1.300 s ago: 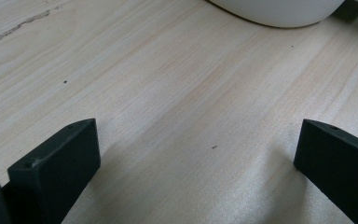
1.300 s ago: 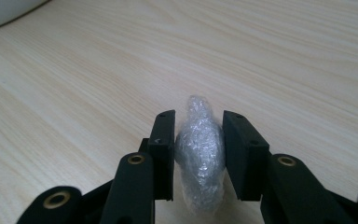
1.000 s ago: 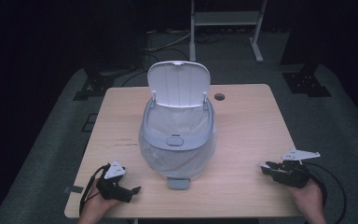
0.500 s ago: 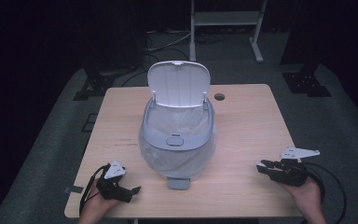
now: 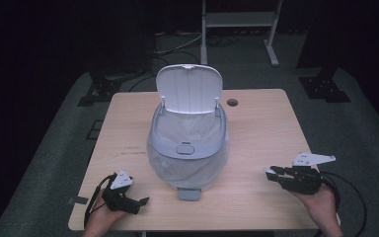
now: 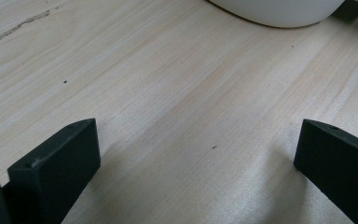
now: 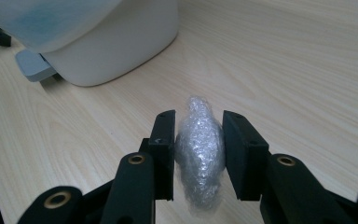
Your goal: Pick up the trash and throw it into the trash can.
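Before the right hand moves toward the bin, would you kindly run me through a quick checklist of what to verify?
1. Right gripper shut on the wad of bubble wrap: ok, a jaw presses each side.
2. Bin lid up: ok, it stands open at the back.
3. Liner bag in the bin: ok, it drapes over the rim.
4. Left gripper out of the way: ok, open and empty on the table, beside the bin.
5. Room inside the bin: cannot tell.

No readable text, labels or numbers anywhere.
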Motion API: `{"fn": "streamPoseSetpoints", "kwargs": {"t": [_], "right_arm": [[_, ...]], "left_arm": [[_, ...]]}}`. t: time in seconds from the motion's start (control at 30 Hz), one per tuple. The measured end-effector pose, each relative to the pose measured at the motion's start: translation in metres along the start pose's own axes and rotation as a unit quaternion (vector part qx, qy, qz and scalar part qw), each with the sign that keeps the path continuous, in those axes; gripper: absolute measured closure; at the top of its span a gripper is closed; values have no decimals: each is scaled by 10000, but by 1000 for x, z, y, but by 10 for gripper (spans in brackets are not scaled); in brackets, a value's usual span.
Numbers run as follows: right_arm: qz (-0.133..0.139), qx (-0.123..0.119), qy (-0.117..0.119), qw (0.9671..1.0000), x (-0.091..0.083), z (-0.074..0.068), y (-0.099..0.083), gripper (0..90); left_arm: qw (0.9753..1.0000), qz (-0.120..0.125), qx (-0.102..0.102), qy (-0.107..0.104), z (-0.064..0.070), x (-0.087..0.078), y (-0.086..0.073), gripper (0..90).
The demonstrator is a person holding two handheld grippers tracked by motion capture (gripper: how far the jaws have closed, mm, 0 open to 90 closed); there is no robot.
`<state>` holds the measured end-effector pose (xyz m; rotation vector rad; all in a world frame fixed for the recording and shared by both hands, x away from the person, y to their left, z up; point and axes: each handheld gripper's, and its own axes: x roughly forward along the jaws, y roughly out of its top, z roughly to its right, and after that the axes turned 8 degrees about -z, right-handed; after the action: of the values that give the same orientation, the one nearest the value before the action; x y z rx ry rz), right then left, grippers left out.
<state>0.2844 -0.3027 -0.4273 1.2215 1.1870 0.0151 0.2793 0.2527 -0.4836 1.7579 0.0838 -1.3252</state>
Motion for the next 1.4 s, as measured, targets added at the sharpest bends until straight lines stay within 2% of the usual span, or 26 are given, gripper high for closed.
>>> {"fn": "streamPoseSetpoints", "kwargs": {"t": [0.33, 0.5, 1.4], "right_arm": [[142, -96, 248, 9995, -4, -5, 12, 652], [159, -212, 293, 9992, -6, -9, 20, 653], [403, -454, 690, 9958, -17, -21, 57, 653]], "left_arm": [[10000, 1, -1, 1, 0, 0, 0, 0], [10000, 2, 1, 1, 0, 0, 0, 0], [10000, -4, 2, -2, 0, 0, 0, 0]]}}
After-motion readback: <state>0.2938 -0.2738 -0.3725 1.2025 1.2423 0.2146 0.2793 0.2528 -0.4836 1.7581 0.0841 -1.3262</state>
